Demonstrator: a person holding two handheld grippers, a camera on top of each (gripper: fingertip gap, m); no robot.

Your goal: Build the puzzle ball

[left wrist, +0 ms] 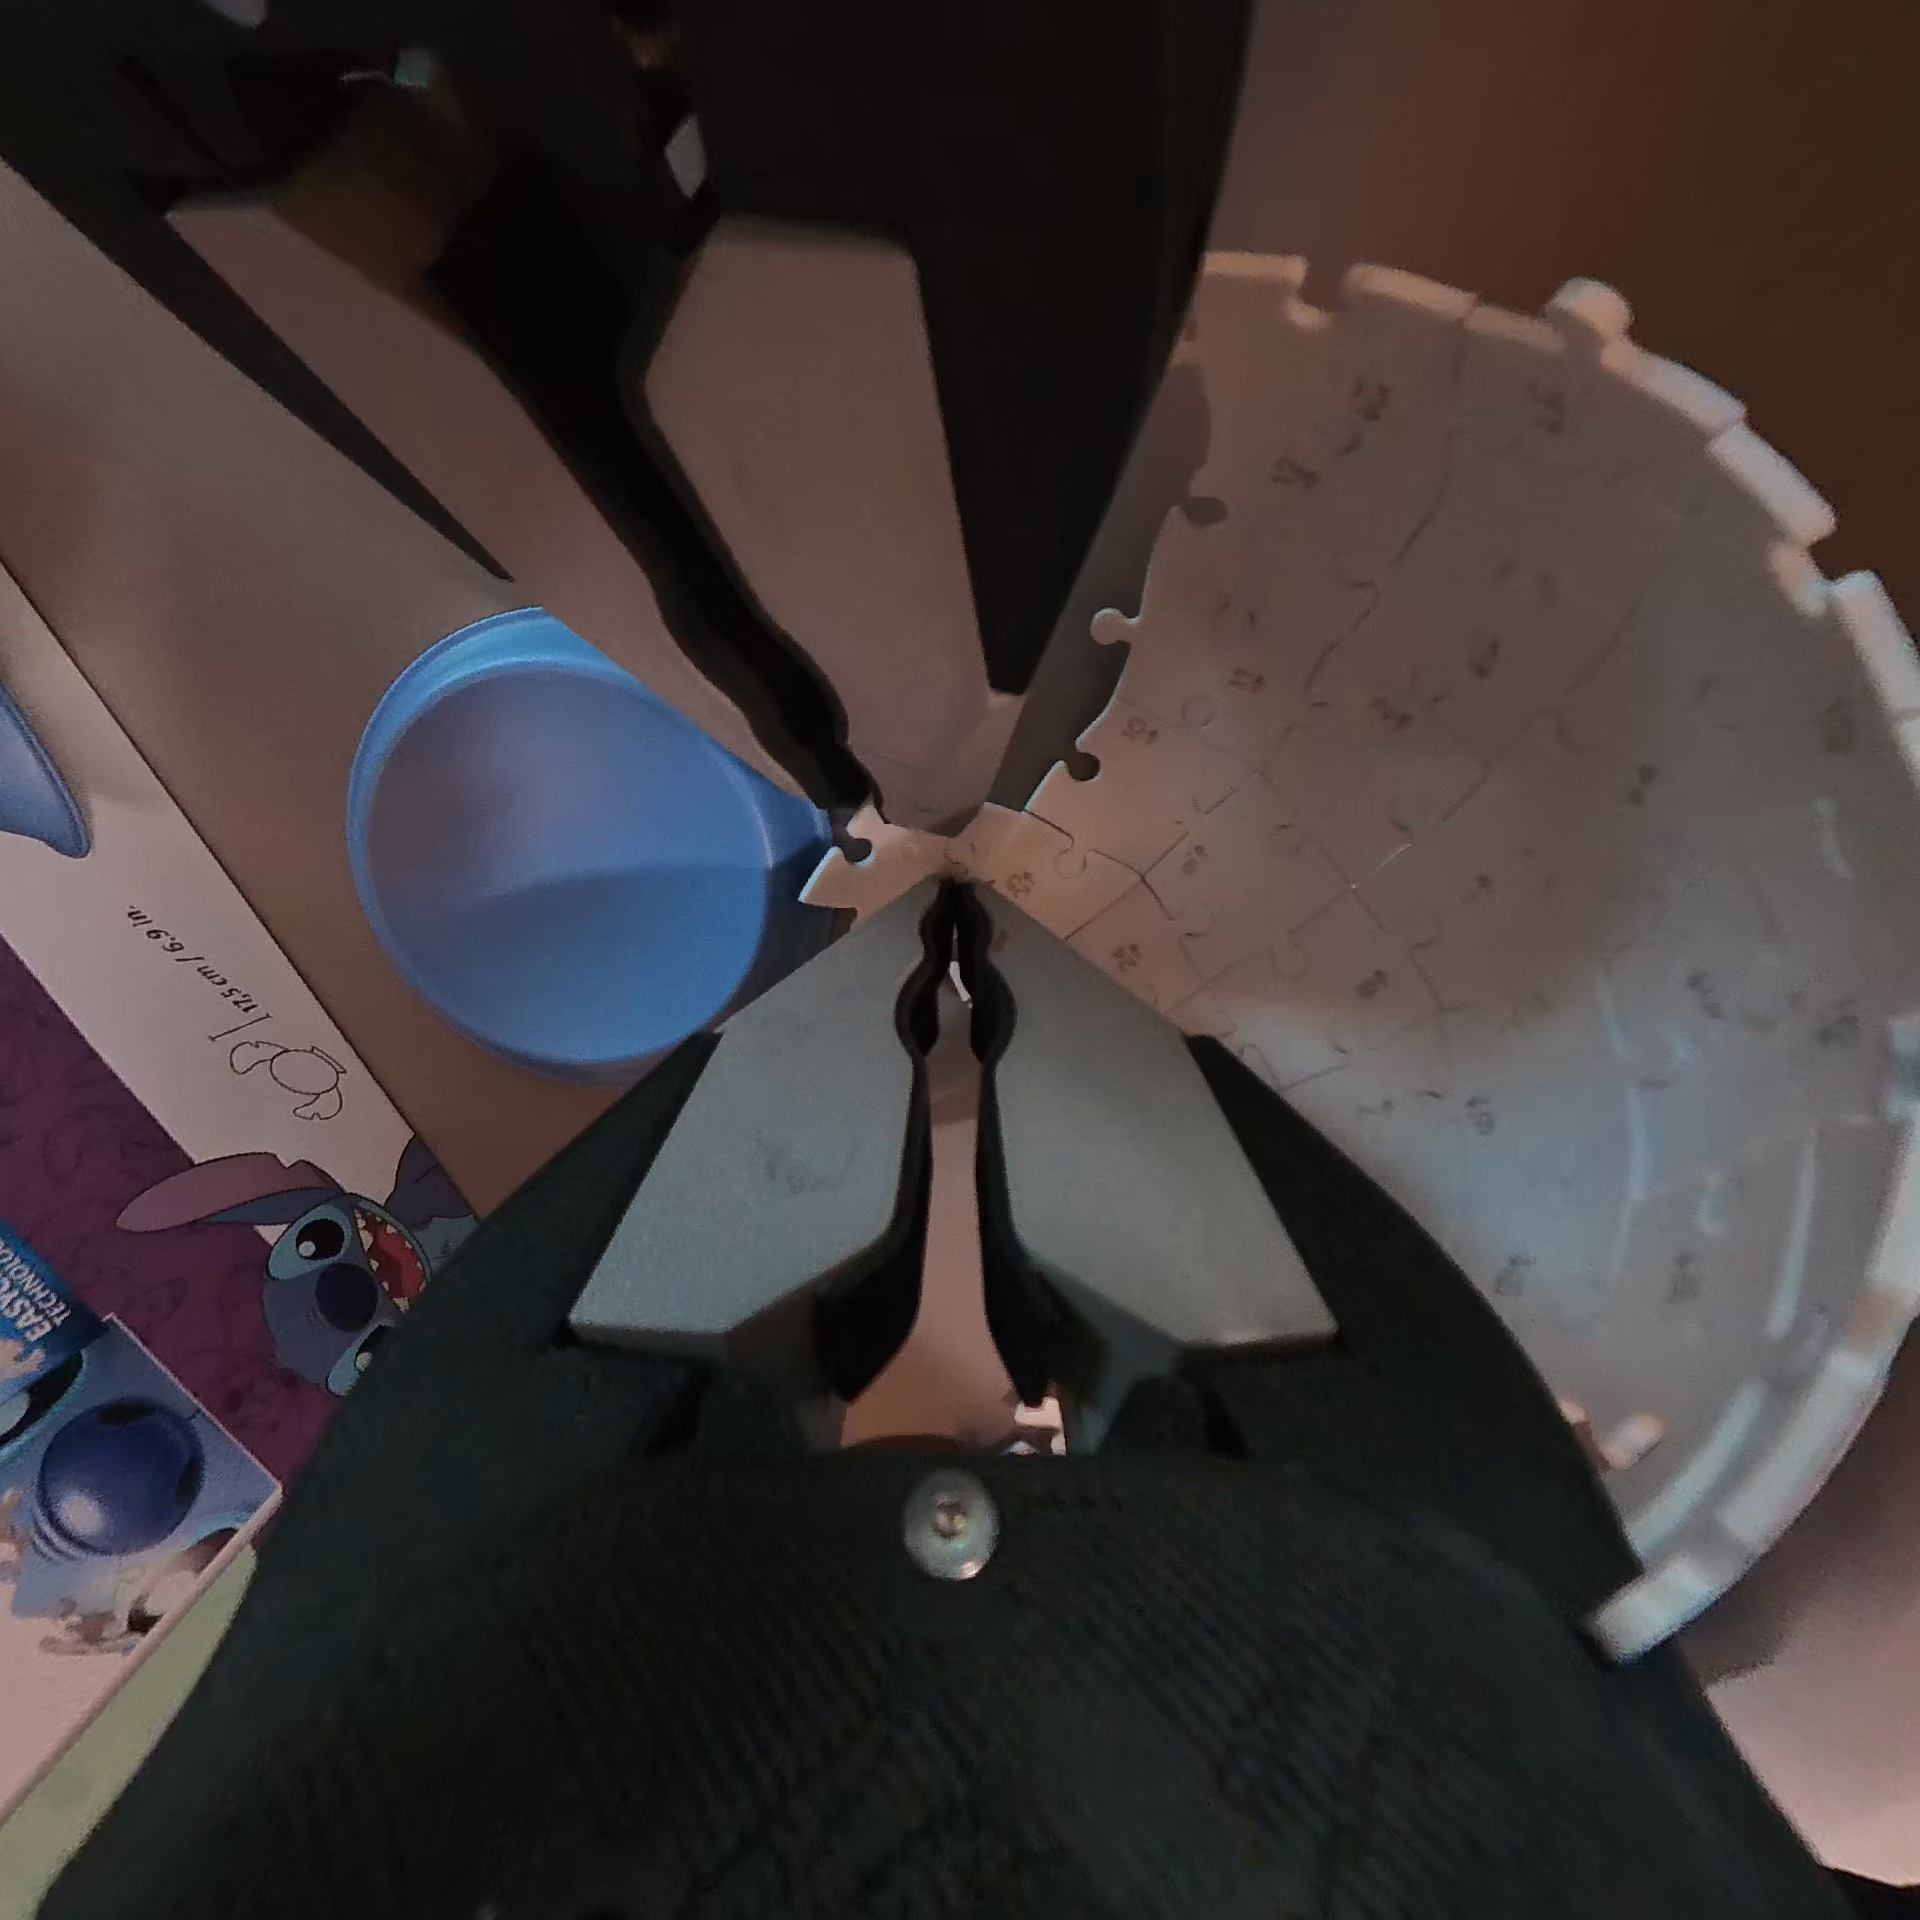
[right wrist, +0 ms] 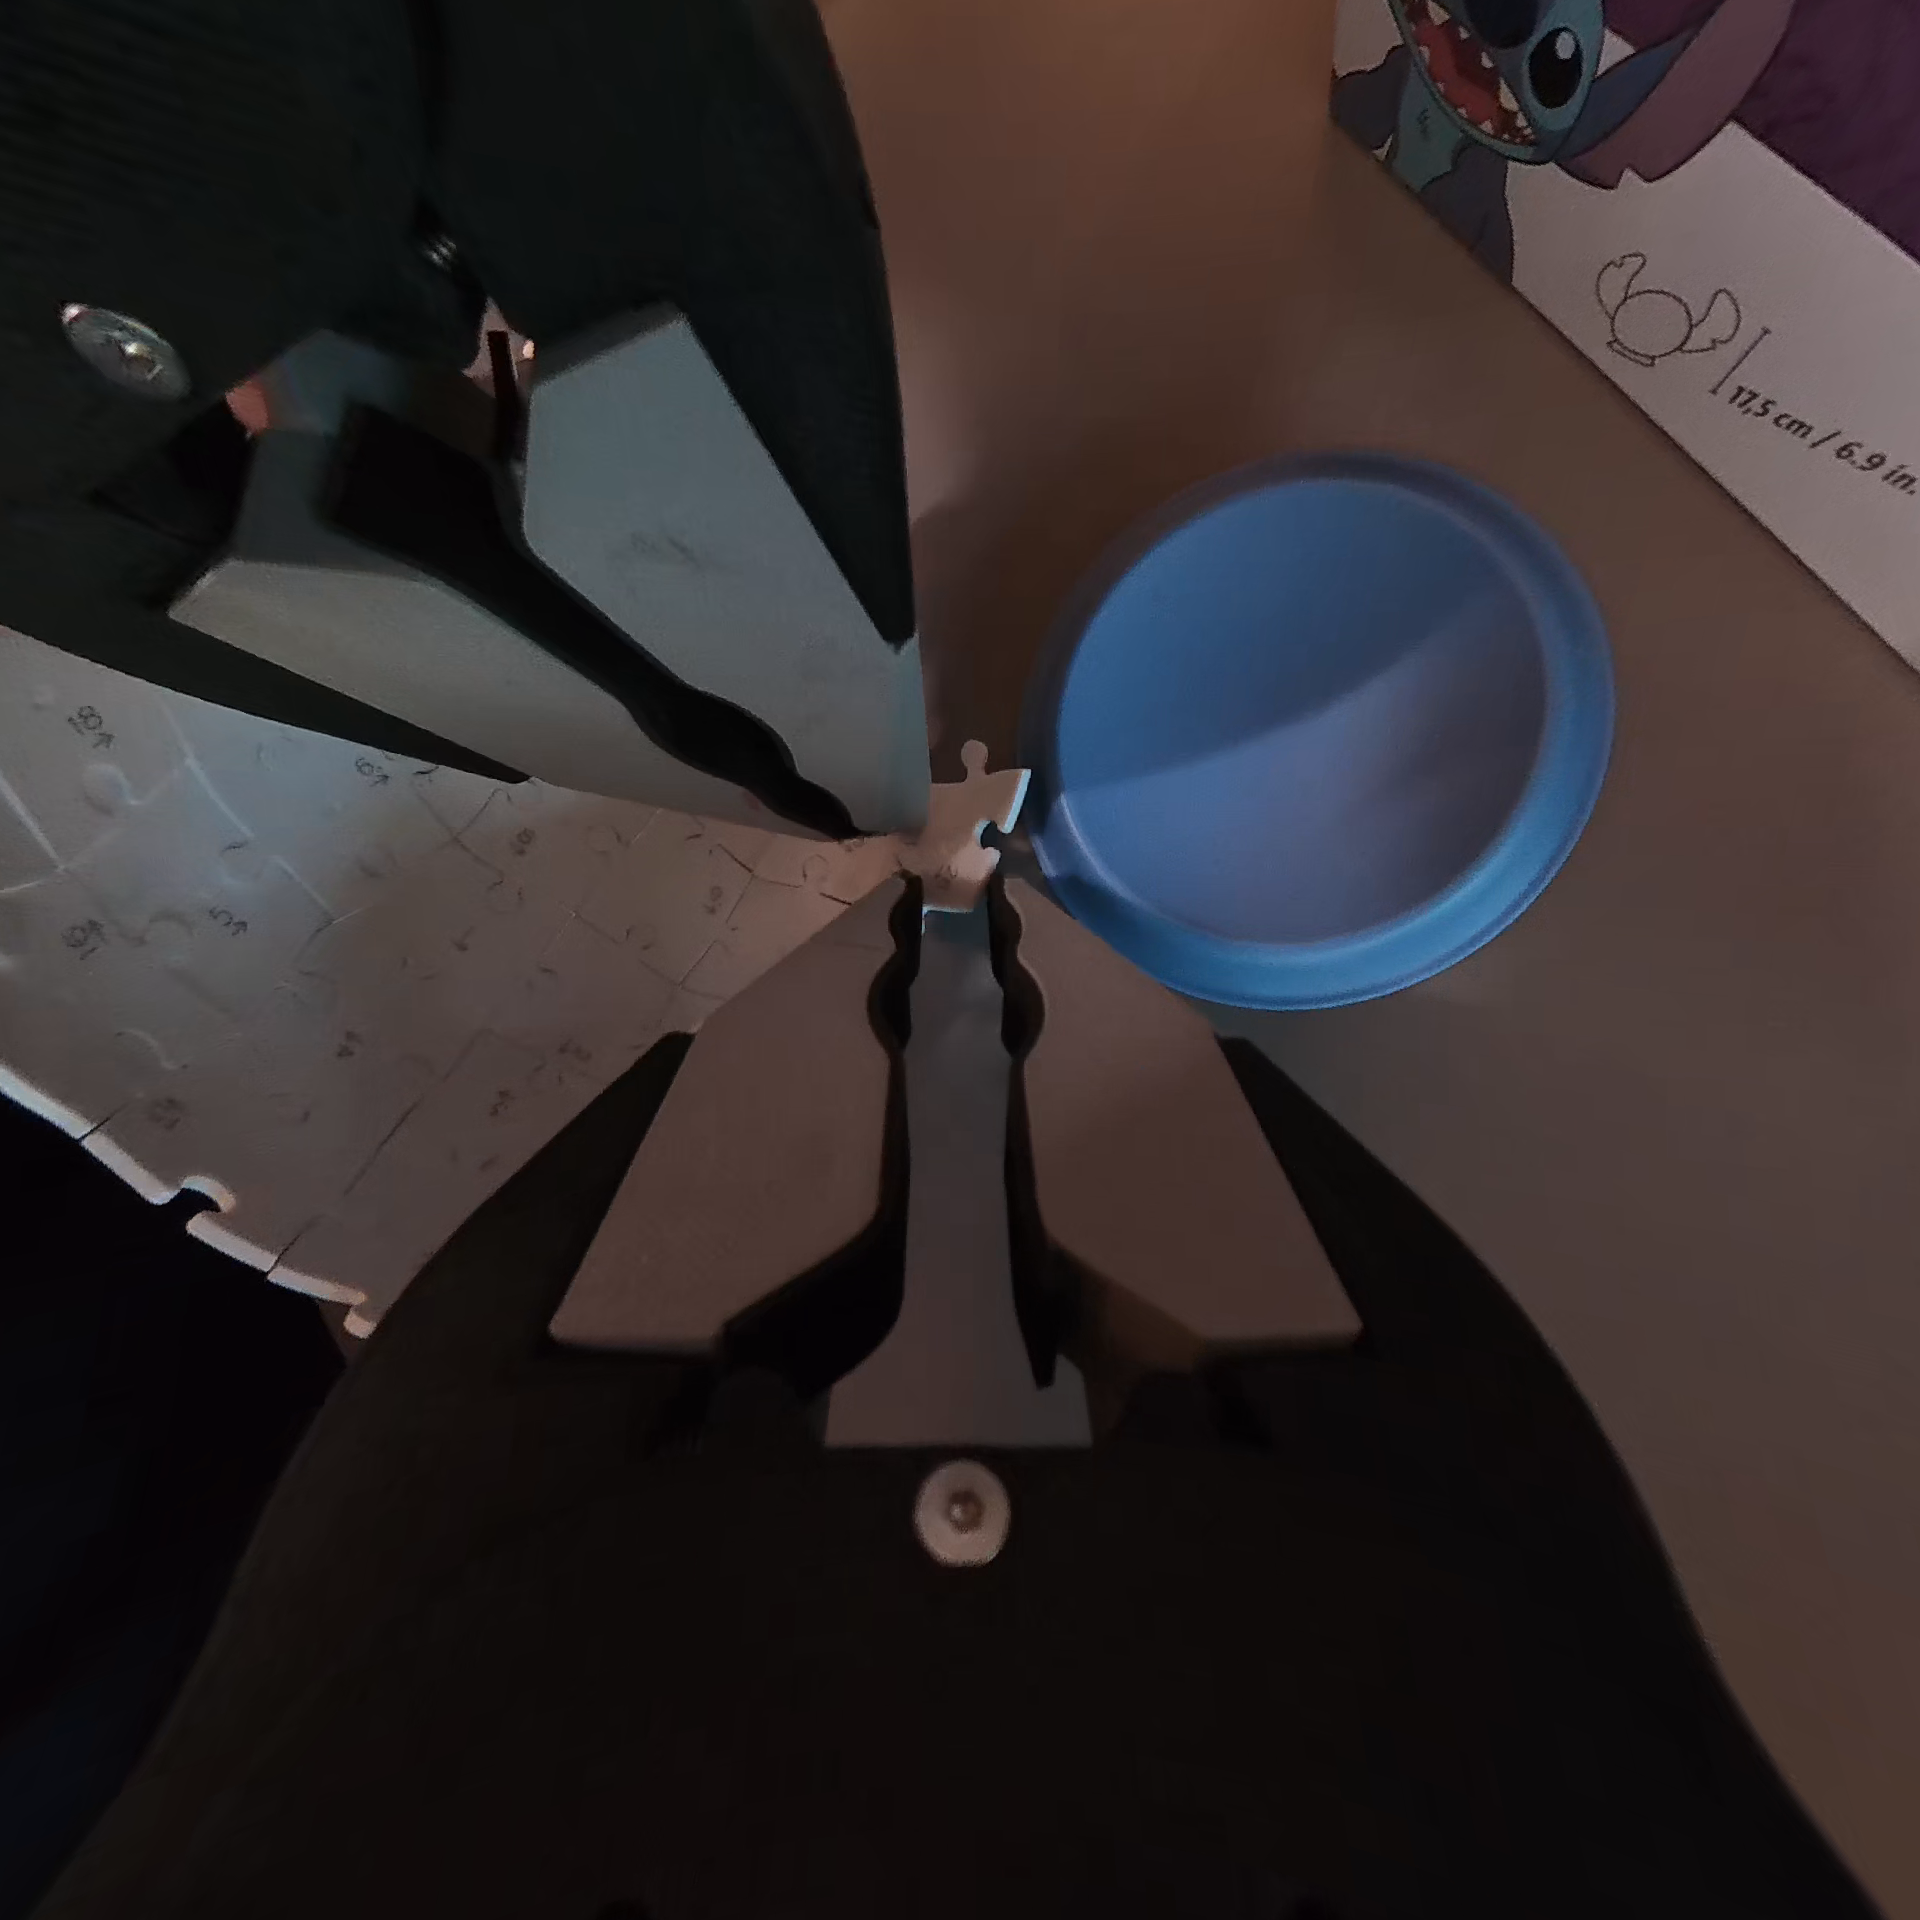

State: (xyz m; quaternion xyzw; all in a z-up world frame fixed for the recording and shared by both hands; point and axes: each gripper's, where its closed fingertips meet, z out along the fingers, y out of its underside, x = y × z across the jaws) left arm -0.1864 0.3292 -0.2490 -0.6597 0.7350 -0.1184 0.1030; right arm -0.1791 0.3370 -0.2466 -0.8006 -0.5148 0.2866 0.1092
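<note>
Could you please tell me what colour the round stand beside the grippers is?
The stand is plain blue all over; the right wrist view shows it best.

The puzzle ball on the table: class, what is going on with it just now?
A person works two handheld grippers. The left gripper is shut on the rim of the half-built puzzle shell, white inside facing the camera. The right gripper pinches a loose puzzle piece at that rim, apparently to fit it. A blue stand and the puzzle box lie nearby.
</note>
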